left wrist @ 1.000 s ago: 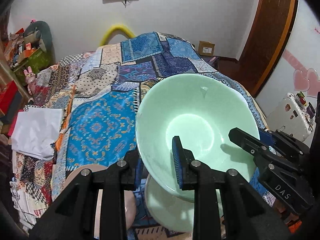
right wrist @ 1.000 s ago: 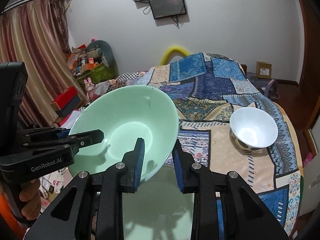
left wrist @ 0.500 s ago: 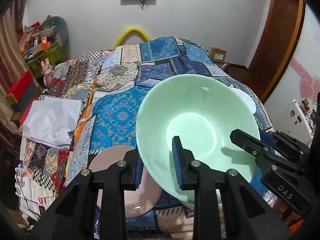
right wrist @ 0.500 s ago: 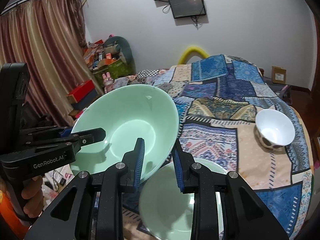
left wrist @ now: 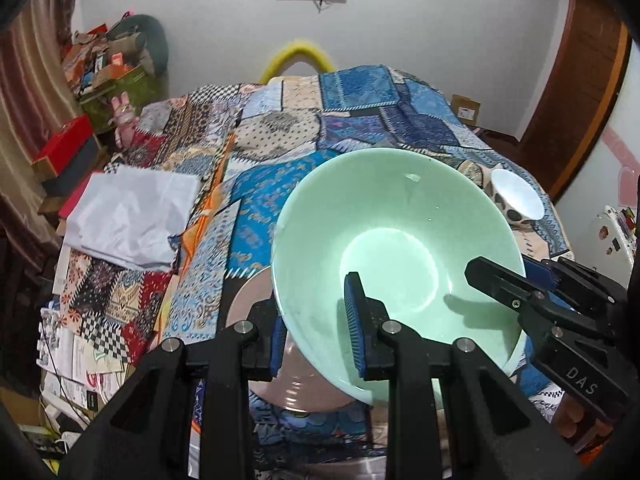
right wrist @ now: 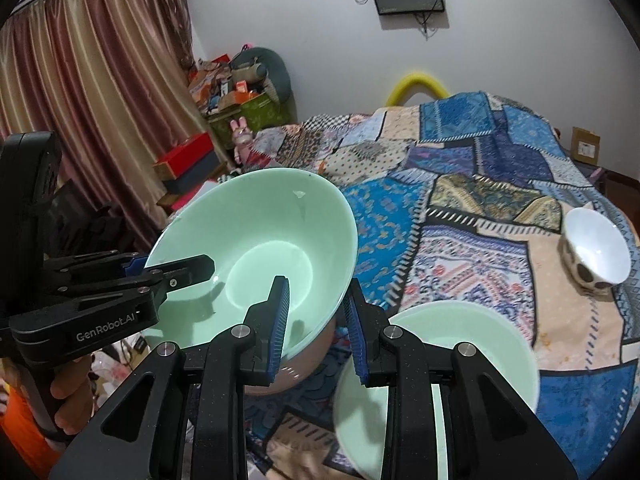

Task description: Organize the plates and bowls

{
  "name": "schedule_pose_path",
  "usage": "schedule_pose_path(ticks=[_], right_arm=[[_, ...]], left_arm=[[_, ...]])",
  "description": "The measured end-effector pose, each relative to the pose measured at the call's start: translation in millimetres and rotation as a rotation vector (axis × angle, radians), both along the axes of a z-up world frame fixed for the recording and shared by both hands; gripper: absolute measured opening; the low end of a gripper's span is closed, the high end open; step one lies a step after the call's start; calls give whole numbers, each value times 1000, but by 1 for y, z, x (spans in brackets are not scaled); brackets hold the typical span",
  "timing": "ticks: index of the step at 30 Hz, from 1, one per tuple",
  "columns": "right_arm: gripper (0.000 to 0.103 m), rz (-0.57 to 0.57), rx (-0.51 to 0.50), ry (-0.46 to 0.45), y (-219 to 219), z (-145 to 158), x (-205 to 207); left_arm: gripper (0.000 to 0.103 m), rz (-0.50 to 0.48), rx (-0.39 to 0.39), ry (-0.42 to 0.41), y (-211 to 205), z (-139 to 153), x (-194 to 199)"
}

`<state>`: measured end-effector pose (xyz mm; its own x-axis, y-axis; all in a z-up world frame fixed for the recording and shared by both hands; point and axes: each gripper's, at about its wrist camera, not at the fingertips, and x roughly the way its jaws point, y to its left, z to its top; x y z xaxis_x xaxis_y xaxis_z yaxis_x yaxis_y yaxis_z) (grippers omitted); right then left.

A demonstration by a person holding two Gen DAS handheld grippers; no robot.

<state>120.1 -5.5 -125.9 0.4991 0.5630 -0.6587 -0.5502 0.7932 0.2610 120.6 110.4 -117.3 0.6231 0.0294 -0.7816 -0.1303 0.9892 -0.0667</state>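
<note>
1. Right now the large mint-green glazed bowl (left wrist: 396,240) is held tilted in the air over the patchwork quilt (left wrist: 256,216), left gripper (left wrist: 316,320) and right gripper (right wrist: 316,316) each clamped on its rim from opposite sides.
2. Risk: the thin rim grips could slip on the slick glaze. If the hands drift apart, the bowl drops onto the round pink plate (left wrist: 256,304) below.
3. Only the right wrist view shows the second mint-green bowl (right wrist: 460,340) lying on the quilt just beside. The small white bowl (right wrist: 596,248) appears in both views.
</note>
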Motion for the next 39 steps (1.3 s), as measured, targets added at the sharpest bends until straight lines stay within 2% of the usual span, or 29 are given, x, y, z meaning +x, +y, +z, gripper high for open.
schedule_pose_path(ticks=[21, 39], right_arm=[[25, 54, -78, 143, 41, -54, 0], [26, 73, -130, 178, 44, -70, 2]], left_arm=[[25, 55, -70, 154, 48, -77, -4], [25, 53, -119, 218, 54, -107, 4]])
